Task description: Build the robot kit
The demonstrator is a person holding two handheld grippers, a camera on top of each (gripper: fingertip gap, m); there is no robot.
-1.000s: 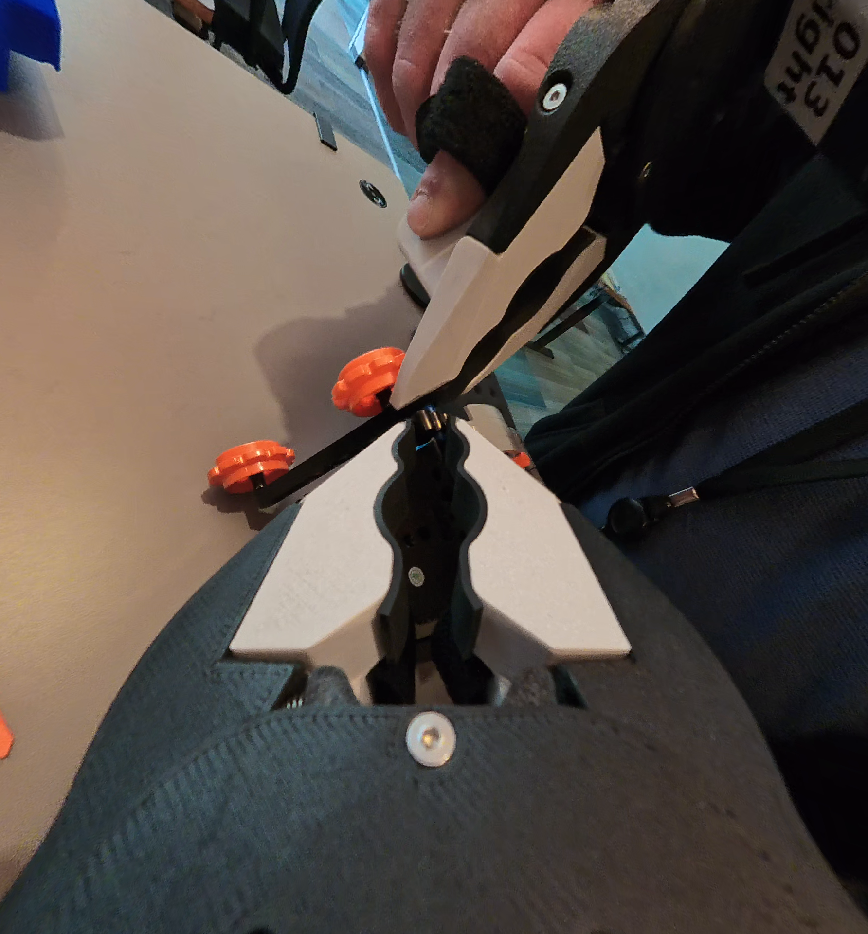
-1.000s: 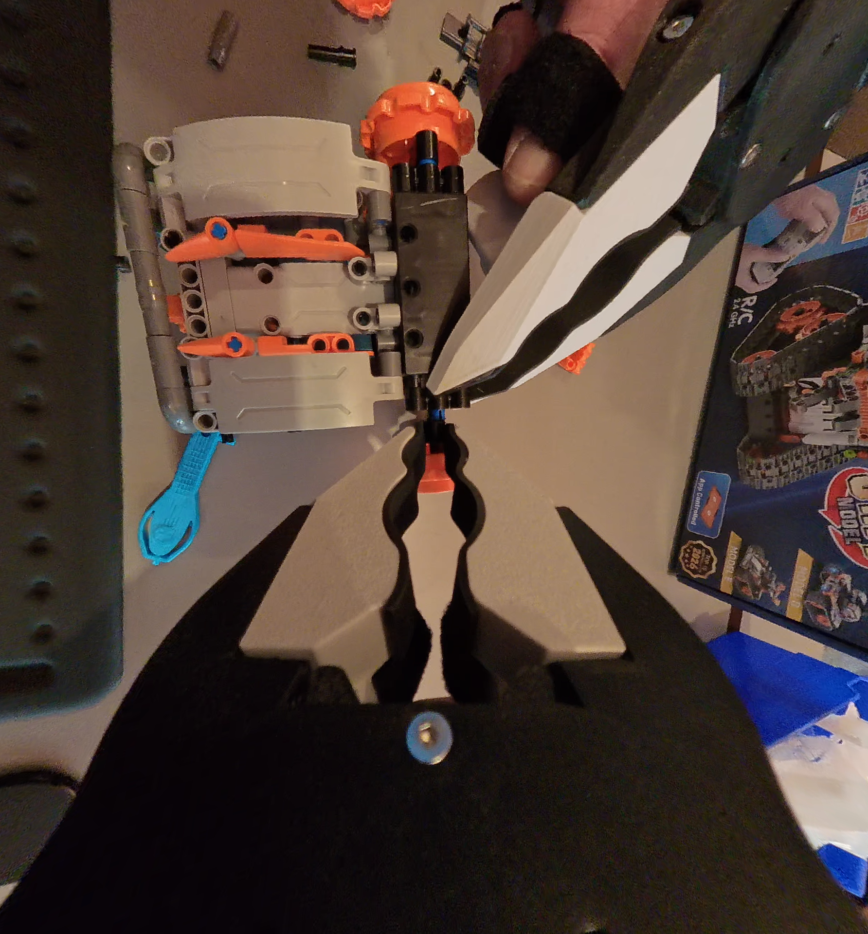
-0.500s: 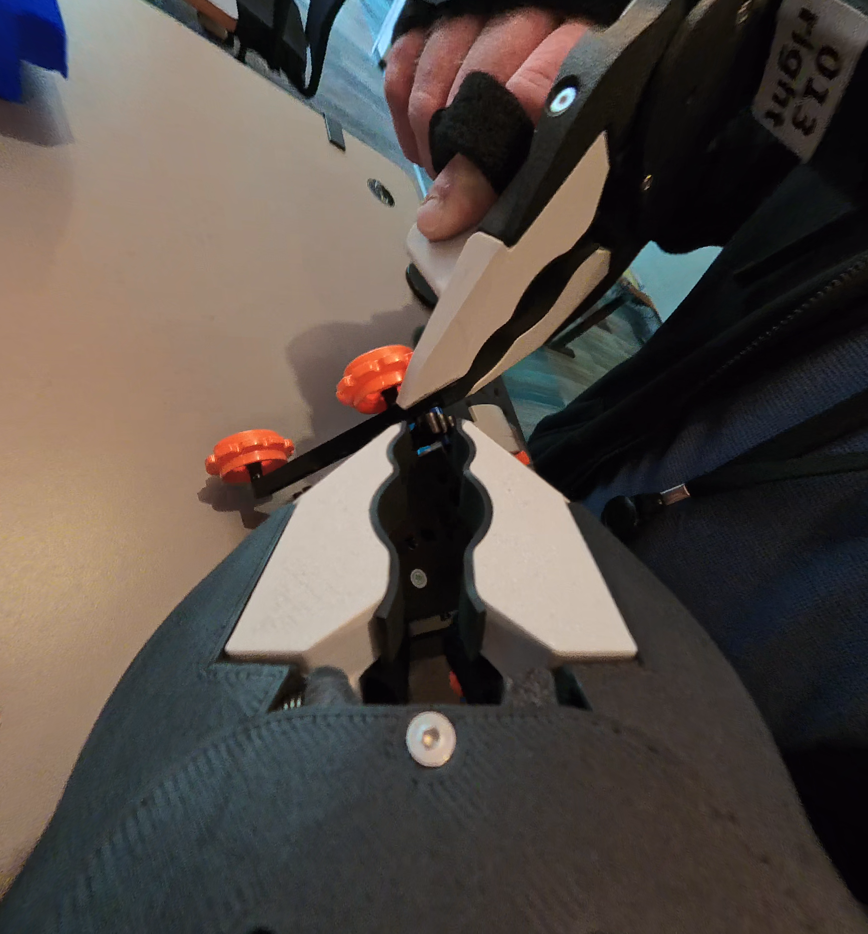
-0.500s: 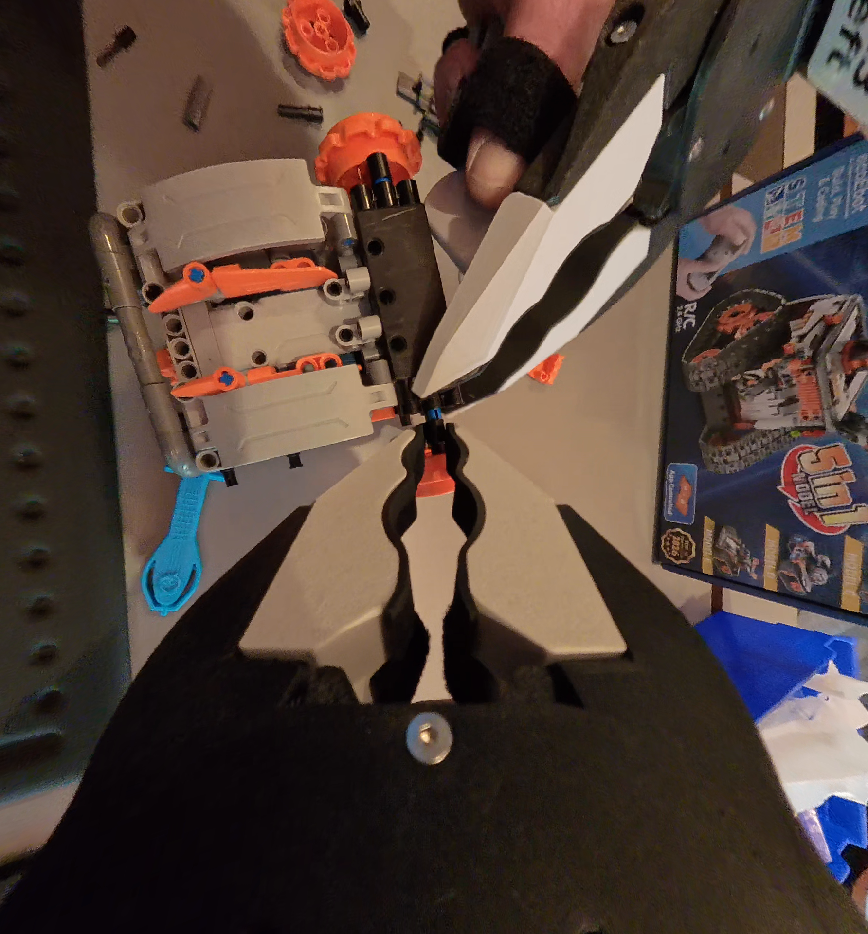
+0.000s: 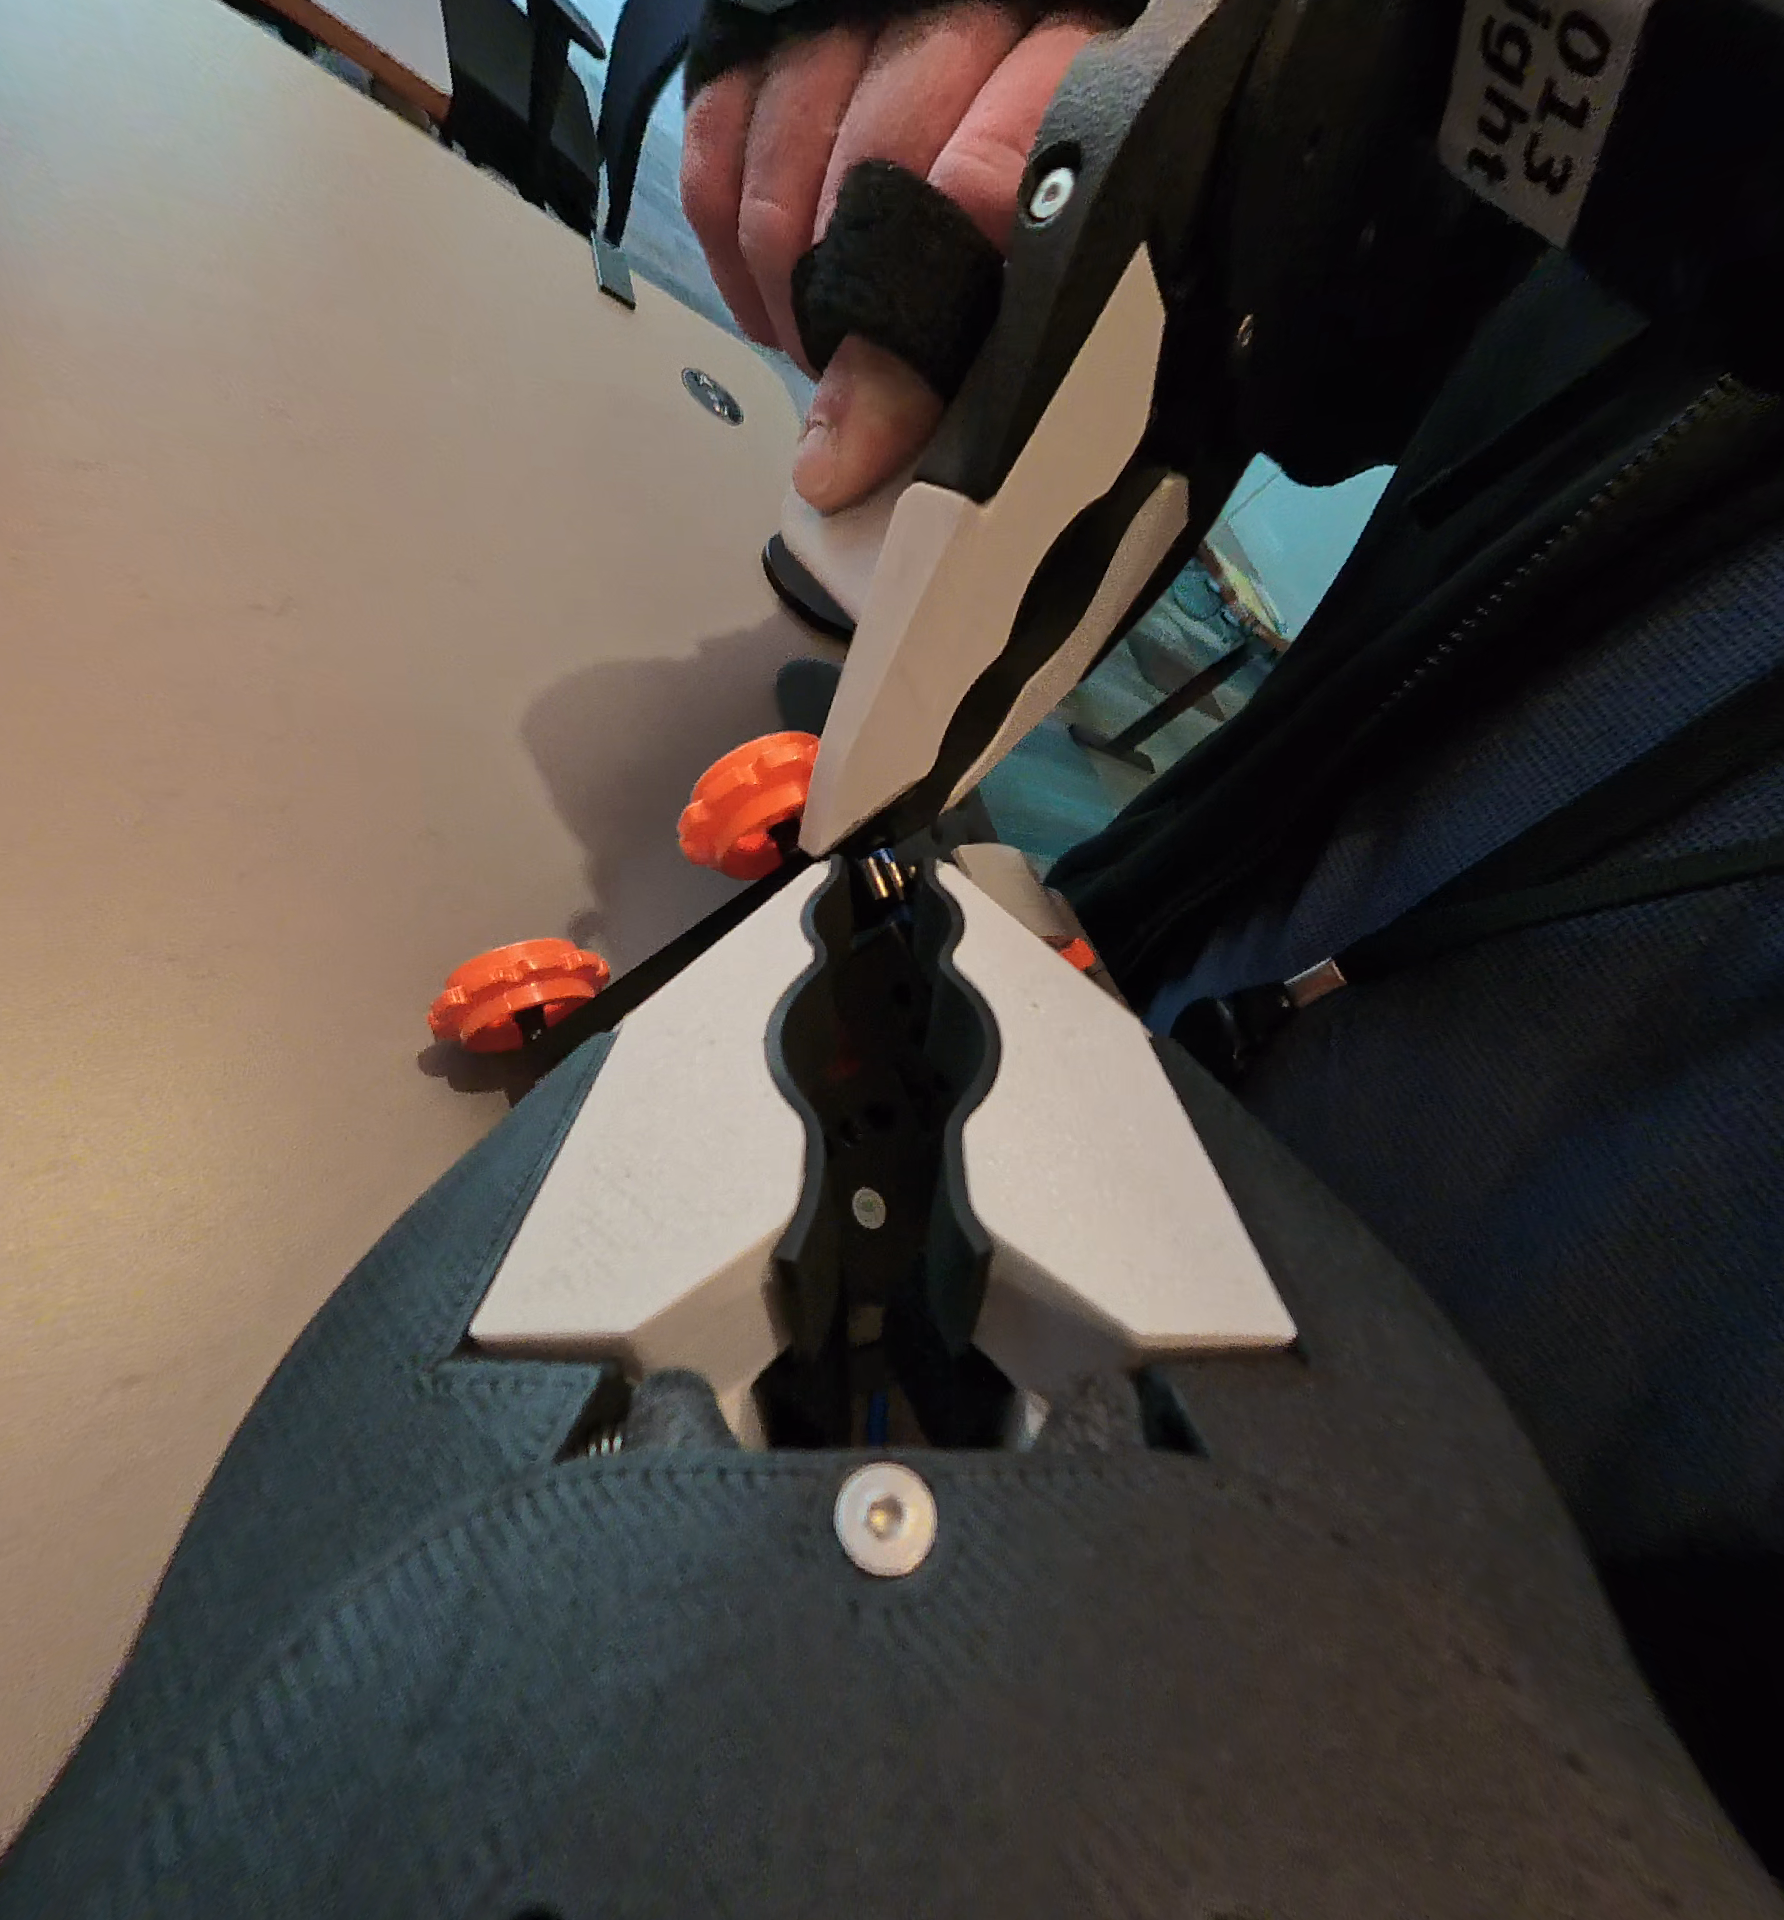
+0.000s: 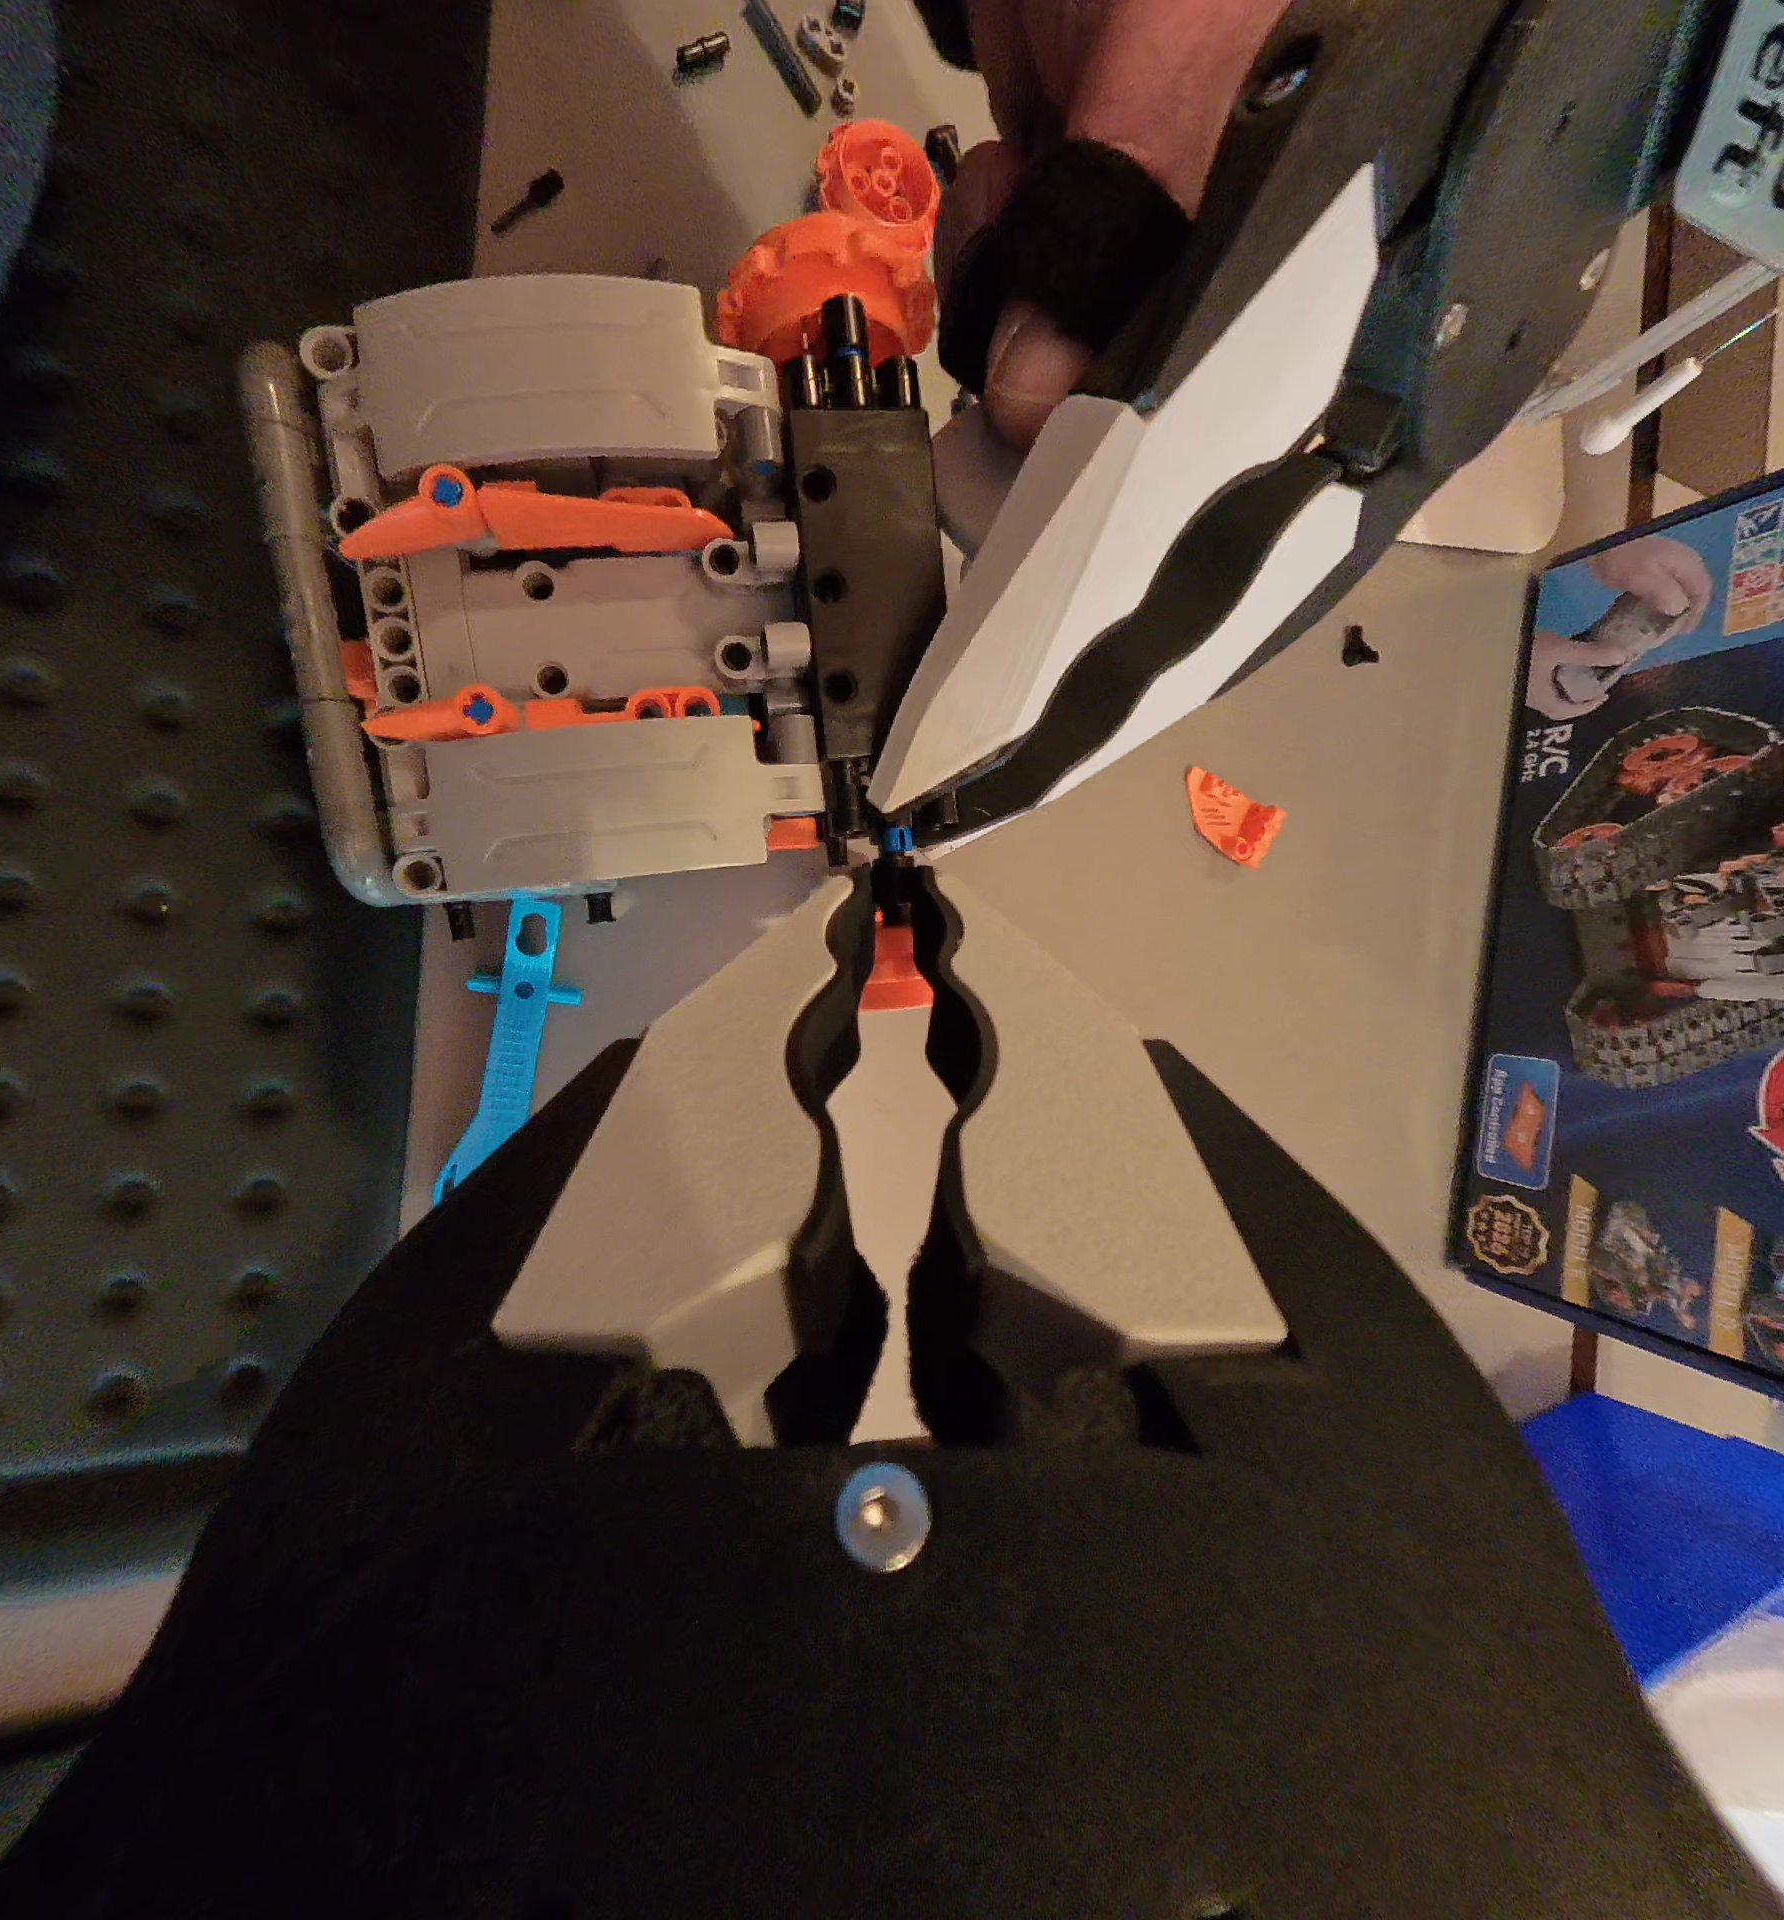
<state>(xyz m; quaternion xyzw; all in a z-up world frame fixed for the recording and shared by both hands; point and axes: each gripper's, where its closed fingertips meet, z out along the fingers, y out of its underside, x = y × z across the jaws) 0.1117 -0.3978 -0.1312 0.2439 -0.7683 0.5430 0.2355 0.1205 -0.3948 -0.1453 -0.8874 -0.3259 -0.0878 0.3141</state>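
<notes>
Left gripper (image 5: 883, 883): jaws narrowed onto the black beam (image 6: 867, 592) of the brick-built model (image 6: 555, 592); the beam runs down the gap between its fingers.
Right gripper (image 6: 893, 883): jaws close-set, clamped on a small black-and-blue pin (image 6: 896, 847) at the beam's near end; an orange piece (image 6: 893, 971) shows in the gap behind.
Contact: both sets of tips meet at the beam's end, touching or nearly so.
Model: grey panels, orange trim, orange wheels (image 5: 519, 992) on one side; lies on the tan table (image 5: 244, 623).
Hands: a bare hand (image 5: 846, 208) with a black finger strap grips the right gripper.
Nearby: blue lever tool (image 6: 514, 1029) just beside the model; loose orange fragment (image 6: 1231, 816); printed toy box (image 6: 1677, 935) to the right; dark studded mat (image 6: 140, 935) to the left.
</notes>
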